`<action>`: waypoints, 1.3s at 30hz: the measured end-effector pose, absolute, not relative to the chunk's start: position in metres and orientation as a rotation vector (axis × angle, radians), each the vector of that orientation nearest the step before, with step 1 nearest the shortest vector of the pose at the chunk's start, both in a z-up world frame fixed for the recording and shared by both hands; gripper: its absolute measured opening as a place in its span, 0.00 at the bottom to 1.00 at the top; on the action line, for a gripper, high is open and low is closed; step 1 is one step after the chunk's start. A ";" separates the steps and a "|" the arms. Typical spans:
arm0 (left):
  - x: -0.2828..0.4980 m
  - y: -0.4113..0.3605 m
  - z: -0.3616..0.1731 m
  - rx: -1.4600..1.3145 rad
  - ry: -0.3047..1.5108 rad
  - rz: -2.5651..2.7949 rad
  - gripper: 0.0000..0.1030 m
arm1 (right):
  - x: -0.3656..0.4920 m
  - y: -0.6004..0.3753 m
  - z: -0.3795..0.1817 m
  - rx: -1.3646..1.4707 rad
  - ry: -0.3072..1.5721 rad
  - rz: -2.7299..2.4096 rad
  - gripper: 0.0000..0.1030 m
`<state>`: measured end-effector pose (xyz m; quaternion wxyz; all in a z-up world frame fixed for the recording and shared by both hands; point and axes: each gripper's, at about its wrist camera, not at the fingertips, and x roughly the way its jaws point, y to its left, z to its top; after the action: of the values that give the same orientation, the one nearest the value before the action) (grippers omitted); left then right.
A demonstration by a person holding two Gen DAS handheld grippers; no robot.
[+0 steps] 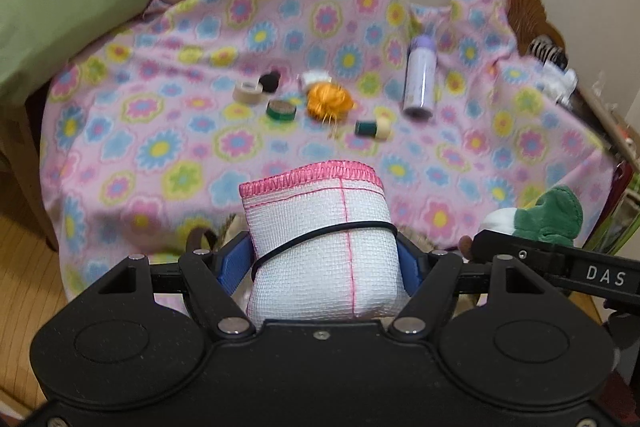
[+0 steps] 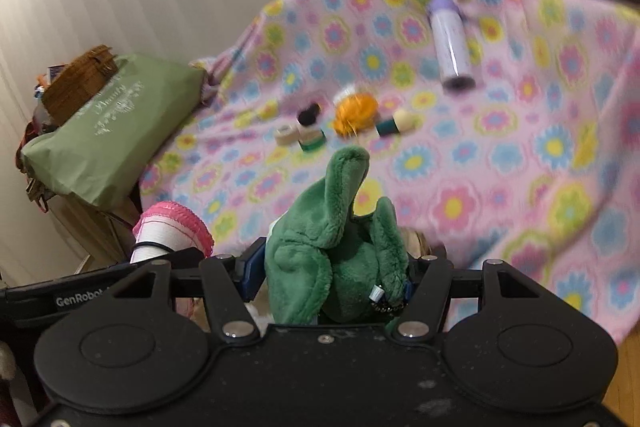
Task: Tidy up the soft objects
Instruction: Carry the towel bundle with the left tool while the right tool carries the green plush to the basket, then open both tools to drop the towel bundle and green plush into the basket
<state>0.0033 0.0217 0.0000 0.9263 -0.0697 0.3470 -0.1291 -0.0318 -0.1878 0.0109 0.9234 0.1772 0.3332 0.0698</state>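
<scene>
My left gripper (image 1: pixel 326 263) is shut on a white mesh pouch (image 1: pixel 320 239) with a pink stitched rim and a black band around it. The blue pads press its two sides. My right gripper (image 2: pixel 332 275) is shut on a green plush toy (image 2: pixel 336 251), whose limb sticks up between the fingers. In the left wrist view the plush toy (image 1: pixel 548 215) shows at the right edge; in the right wrist view the pouch (image 2: pixel 168 231) shows at the lower left. Both are held in front of a table draped in a pink flowered blanket (image 1: pixel 160 131).
On the blanket lie an orange yarn ball (image 1: pixel 328 101), several small tape rolls (image 1: pixel 282 109), a green and cream spool (image 1: pixel 374 129) and a lilac bottle (image 1: pixel 420 79). A green cushion (image 1: pixel 52 11) sits at the left, with wicker baskets (image 2: pixel 80 83) behind it and at the right.
</scene>
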 end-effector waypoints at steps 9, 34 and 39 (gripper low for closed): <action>0.005 0.020 -0.015 -0.142 0.806 -0.266 0.66 | -0.030 -0.188 -0.001 0.376 0.769 0.085 0.59; 0.010 0.021 -0.021 -0.145 0.858 -0.250 0.69 | -0.022 -0.177 -0.003 0.300 0.823 0.149 0.59; 0.011 0.021 -0.023 -0.139 0.863 -0.238 0.71 | -0.023 -0.175 -0.001 0.291 0.816 0.155 0.60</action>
<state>0.0109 0.0205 -0.0230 0.8991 -0.0670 0.4171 -0.1148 -0.0227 -0.1751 -0.0007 0.9047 0.1407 0.3951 0.0750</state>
